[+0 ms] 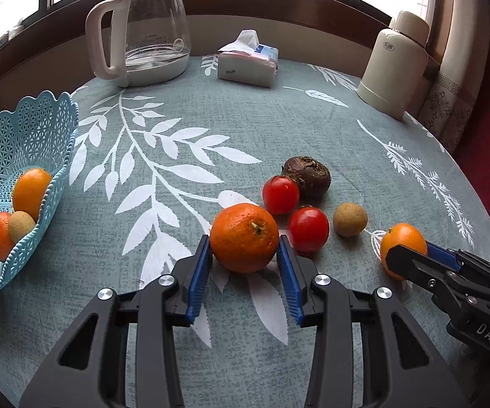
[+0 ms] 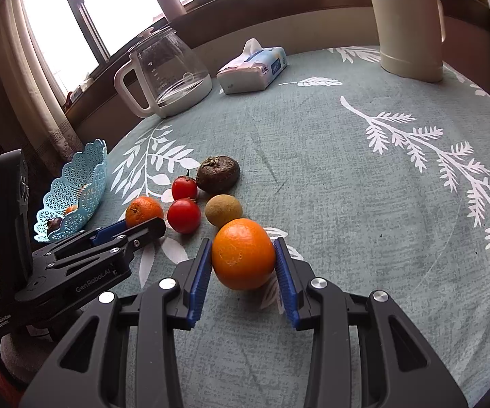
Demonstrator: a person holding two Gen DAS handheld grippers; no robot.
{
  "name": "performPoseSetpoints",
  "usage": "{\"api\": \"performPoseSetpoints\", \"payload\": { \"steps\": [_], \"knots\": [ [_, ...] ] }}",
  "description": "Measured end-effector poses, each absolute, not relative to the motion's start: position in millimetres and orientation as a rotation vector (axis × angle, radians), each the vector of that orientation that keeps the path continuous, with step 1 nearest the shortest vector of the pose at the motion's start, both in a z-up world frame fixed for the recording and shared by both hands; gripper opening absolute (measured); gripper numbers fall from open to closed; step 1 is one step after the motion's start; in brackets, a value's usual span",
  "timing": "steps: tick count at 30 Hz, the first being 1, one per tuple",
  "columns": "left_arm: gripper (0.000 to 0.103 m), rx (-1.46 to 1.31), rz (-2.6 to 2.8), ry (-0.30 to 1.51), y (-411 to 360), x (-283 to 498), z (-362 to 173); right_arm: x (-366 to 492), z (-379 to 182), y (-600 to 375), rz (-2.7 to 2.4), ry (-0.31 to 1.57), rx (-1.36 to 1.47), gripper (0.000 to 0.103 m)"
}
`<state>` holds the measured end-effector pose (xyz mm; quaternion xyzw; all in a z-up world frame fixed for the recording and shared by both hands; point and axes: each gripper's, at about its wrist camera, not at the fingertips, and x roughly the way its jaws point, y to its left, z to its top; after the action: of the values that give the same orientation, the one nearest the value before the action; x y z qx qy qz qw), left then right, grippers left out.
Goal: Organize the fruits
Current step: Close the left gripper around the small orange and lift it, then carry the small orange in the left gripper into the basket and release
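My left gripper (image 1: 244,243) is shut on a rough-skinned orange (image 1: 244,238) that rests on the tablecloth, one blue pad against each side. My right gripper (image 2: 242,244) is shut the same way on a smoother orange (image 2: 243,253), also on the cloth. Each gripper shows in the other's view: the right gripper (image 1: 411,250) at the right, the left gripper (image 2: 141,226) at the left. Between the oranges lie two red tomatoes (image 1: 280,194) (image 1: 308,228), a dark brown bulb (image 1: 308,176) and a small tan fruit (image 1: 350,219). A blue lattice basket (image 1: 23,136) at the left holds several fruits.
A glass kettle (image 1: 153,30), a tissue pack (image 1: 248,64) and a cream thermos (image 1: 394,64) stand along the far side of the round table. The table's edge curves close by on the right. Bare cloth (image 1: 163,156) lies between the fruits and the basket.
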<state>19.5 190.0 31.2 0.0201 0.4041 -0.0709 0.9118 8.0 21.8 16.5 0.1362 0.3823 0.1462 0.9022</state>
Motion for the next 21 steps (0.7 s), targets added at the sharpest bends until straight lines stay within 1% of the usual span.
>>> {"api": "performPoseSetpoints", "payload": {
  "steps": [11,21],
  "knots": [
    [0.04,0.001,-0.131,0.814,194.4,6.0,39.7,7.8,16.8,22.0,0.303,0.79,0.281,0.037],
    [0.04,0.02,-0.087,0.746,202.3,-8.7,59.5,6.7,18.7,22.2,0.302,0.783,0.28,0.037]
  ]
}}
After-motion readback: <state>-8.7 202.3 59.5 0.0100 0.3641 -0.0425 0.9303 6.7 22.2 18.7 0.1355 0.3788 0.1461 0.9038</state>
